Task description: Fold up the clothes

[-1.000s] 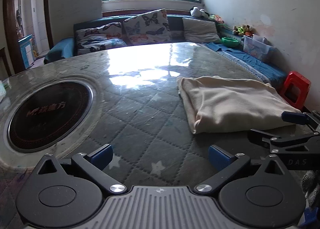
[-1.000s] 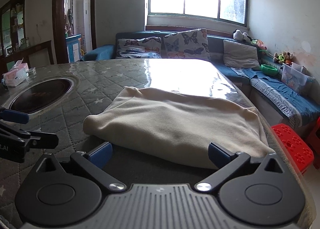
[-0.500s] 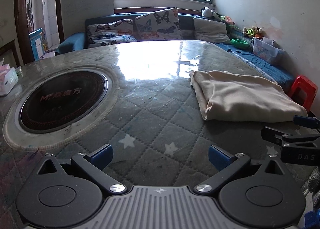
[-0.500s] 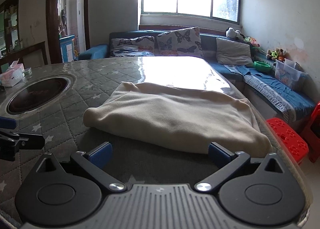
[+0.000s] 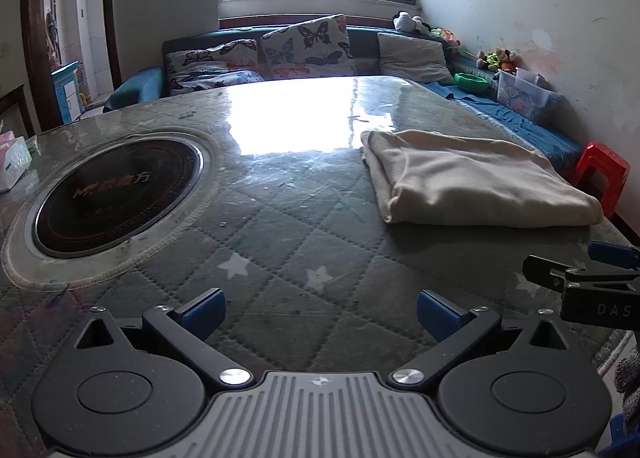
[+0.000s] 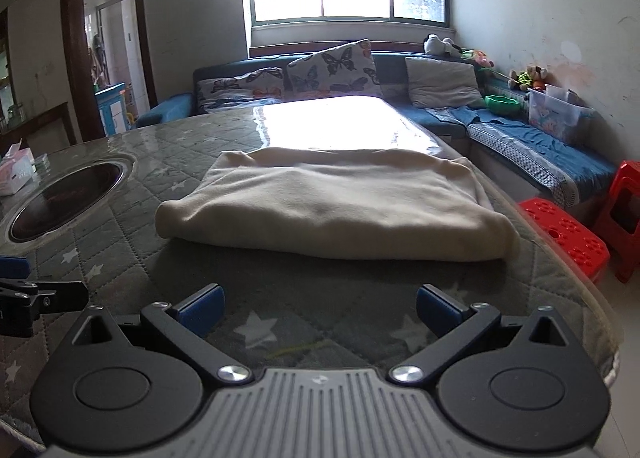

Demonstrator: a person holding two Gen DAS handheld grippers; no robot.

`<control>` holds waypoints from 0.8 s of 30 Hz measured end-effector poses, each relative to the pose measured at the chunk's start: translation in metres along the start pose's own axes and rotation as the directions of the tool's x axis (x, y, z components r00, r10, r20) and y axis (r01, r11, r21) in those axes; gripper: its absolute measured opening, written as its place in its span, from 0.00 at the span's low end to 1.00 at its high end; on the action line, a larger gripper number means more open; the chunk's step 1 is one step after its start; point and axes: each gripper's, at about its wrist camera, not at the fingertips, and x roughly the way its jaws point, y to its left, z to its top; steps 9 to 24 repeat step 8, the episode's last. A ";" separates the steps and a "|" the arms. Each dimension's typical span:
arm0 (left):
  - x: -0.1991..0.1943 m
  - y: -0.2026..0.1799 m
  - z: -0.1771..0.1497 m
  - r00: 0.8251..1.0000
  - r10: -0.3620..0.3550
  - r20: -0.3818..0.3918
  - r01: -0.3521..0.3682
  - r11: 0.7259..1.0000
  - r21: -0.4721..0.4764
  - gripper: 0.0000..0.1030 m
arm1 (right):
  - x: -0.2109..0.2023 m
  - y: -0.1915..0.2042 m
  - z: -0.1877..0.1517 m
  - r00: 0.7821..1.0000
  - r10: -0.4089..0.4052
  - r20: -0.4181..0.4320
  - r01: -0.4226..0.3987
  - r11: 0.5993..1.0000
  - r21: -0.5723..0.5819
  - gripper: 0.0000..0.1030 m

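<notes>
Both grippers, left gripper (image 5: 319, 309) and right gripper (image 6: 318, 304), we hold released and empty above the bench (image 5: 280, 225), because the cloth (image 6: 332, 205) already lies folded.

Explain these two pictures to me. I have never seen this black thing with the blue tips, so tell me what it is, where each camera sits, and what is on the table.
No robot here: a person holds a two-finger gripper in each hand, each with a fisheye camera looking forward along its fingers. One picture is from the left gripper, the other from the right gripper. The blue tips are finger pads. Both grippers are open and hold nothing. On the quilted table lies a folded cream garment, straight ahead of the right gripper. To the left is a round black cooktop set into the table, with a tissue box beyond it.
</notes>
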 end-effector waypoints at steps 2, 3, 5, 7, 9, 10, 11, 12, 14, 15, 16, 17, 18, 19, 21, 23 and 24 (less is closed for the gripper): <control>0.000 -0.004 -0.001 1.000 -0.008 -0.001 0.008 1.000 0.008 1.00 | -0.002 0.000 -0.001 1.000 -0.007 0.000 0.007 1.000 0.001 1.00; 0.000 -0.006 -0.001 1.000 -0.011 -0.001 0.011 1.000 0.013 1.00 | -0.003 0.000 -0.002 1.000 -0.010 -0.001 0.010 1.000 0.002 1.00; 0.000 -0.010 -0.002 1.000 -0.016 0.000 0.016 1.000 0.022 1.00 | -0.004 0.000 -0.003 1.000 -0.017 -0.001 0.017 1.000 0.004 1.00; -0.001 -0.012 -0.003 1.000 -0.021 0.000 0.021 0.999 0.026 1.00 | -0.006 -0.001 -0.004 1.000 -0.024 -0.002 0.024 1.000 0.005 1.00; -0.001 -0.014 -0.003 1.000 -0.024 0.001 0.024 0.999 0.028 1.00 | -0.007 -0.001 -0.005 1.000 -0.028 -0.002 0.028 1.000 0.006 1.00; -0.001 -0.014 -0.003 1.000 -0.024 0.001 0.024 0.999 0.028 1.00 | -0.007 -0.001 -0.005 1.000 -0.028 -0.002 0.028 1.000 0.006 1.00; -0.001 -0.014 -0.003 1.000 -0.024 0.001 0.024 0.999 0.028 1.00 | -0.007 -0.001 -0.005 1.000 -0.028 -0.002 0.028 1.000 0.006 1.00; -0.001 -0.014 -0.003 1.000 -0.024 0.001 0.024 0.999 0.028 1.00 | -0.007 -0.001 -0.005 1.000 -0.028 -0.002 0.028 1.000 0.006 1.00; -0.001 -0.014 -0.003 1.000 -0.024 0.001 0.024 0.999 0.028 1.00 | -0.007 -0.001 -0.005 1.000 -0.028 -0.002 0.028 1.000 0.006 1.00; -0.001 -0.014 -0.003 1.000 -0.024 0.001 0.024 0.999 0.028 1.00 | -0.007 -0.001 -0.005 1.000 -0.028 -0.002 0.028 1.000 0.006 1.00; -0.001 -0.014 -0.003 1.000 -0.024 0.001 0.024 0.999 0.028 1.00 | -0.007 -0.001 -0.005 1.000 -0.028 -0.002 0.028 1.000 0.006 1.00; -0.001 -0.014 -0.003 1.000 -0.024 0.001 0.024 0.999 0.028 1.00 | -0.007 -0.001 -0.005 1.000 -0.028 -0.002 0.028 1.000 0.006 1.00; -0.001 -0.014 -0.003 1.000 -0.024 0.001 0.024 0.999 0.028 1.00 | -0.007 -0.001 -0.005 1.000 -0.028 -0.002 0.028 1.000 0.006 1.00; -0.001 -0.014 -0.003 1.000 -0.024 0.001 0.024 0.999 0.028 1.00 | -0.007 -0.001 -0.005 1.000 -0.028 -0.002 0.028 1.000 0.006 1.00; -0.001 -0.014 -0.003 1.000 -0.024 0.001 0.024 0.999 0.028 1.00 | -0.007 -0.001 -0.005 1.000 -0.028 -0.002 0.028 1.000 0.006 1.00; -0.001 -0.014 -0.003 1.000 -0.024 0.001 0.024 0.999 0.028 1.00 | -0.007 -0.001 -0.005 1.000 -0.028 -0.002 0.028 1.000 0.006 1.00; -0.001 -0.014 -0.003 1.000 -0.024 0.001 0.024 0.999 0.028 1.00 | -0.007 -0.001 -0.005 1.000 -0.028 -0.002 0.028 1.000 0.006 1.00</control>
